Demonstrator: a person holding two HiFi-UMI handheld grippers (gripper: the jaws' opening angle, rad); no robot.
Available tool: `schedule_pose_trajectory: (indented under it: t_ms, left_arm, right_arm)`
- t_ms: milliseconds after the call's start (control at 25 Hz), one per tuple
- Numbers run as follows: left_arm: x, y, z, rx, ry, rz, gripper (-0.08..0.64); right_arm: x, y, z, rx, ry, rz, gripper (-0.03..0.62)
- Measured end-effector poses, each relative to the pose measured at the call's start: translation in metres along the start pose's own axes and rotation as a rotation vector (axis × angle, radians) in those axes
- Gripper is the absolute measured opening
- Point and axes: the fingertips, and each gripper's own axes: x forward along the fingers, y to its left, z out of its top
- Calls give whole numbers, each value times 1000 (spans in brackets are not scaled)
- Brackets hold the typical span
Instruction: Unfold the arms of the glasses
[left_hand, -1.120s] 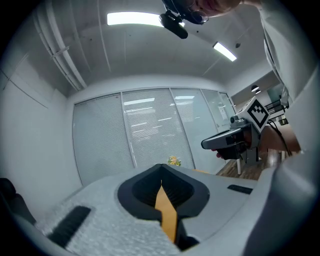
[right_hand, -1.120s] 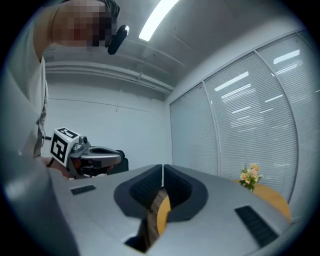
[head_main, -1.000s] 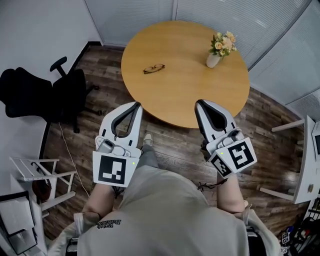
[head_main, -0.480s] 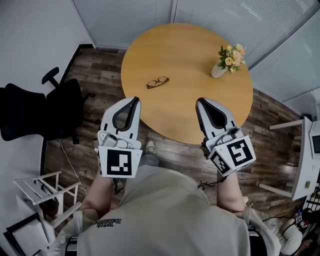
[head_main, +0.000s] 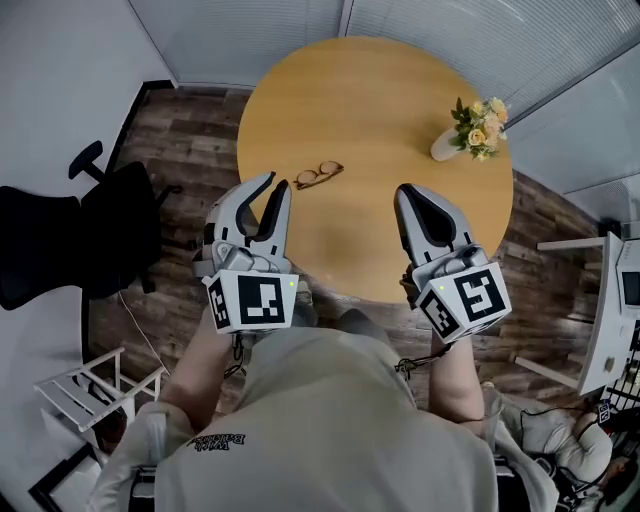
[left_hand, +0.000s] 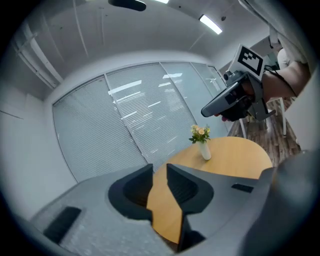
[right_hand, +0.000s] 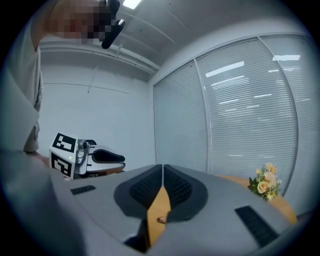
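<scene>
Because the glasses (head_main: 318, 175) lay on the round wooden table (head_main: 372, 92) toward its near edge, the coming move turned on which gripper sat closer to them. In the head view they were near the left gripper (head_main: 276, 186), between 2 and 3 o'clock from its tips. The right gripper (head_main: 409, 191) was farther off, with the glasses at about 9 o'clock from it. The left one therefore looked better placed to reach first, though neither touched the frame.

The long axis of the glasses ran roughly from 8 o'clock to 2 o'clock, so the nearer end pointed toward the left gripper's tips.

The left gripper's jaws were opening, with a narrow gap between them showing only bare tabletop. The right gripper's jaws were closed tip to tip and held nothing.

The glasses looked small and thin, with a dark brownish frame and two rounded lenses, lying flat. They appeared compact, as folded ones would, but the arms were too small to make out. A vase of flowers (head_main: 470, 132) stood well apart, at 2 o'clock on the table.
</scene>
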Motion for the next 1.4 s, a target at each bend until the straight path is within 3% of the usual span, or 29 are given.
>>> schedule_pose_trajectory:
  t_ms: [80,200,800,1400]
  left_arm:
    - [16,-1,-8,14,27,4,163]
    - [40,-8,-21,29,68,-5,164]
    - [157,-86,-147,124,370,-97,164]
    - [215,-152,-254,182,554,-218,164]
  right_arm:
    - [13,-9,-2,-21,10,-11,31]
    - [33,-27,-5,-57,17,-22,31]
    - [93,-75,-95,12,154,78,31]
    - [118,-88,-178,49,262,105,31]
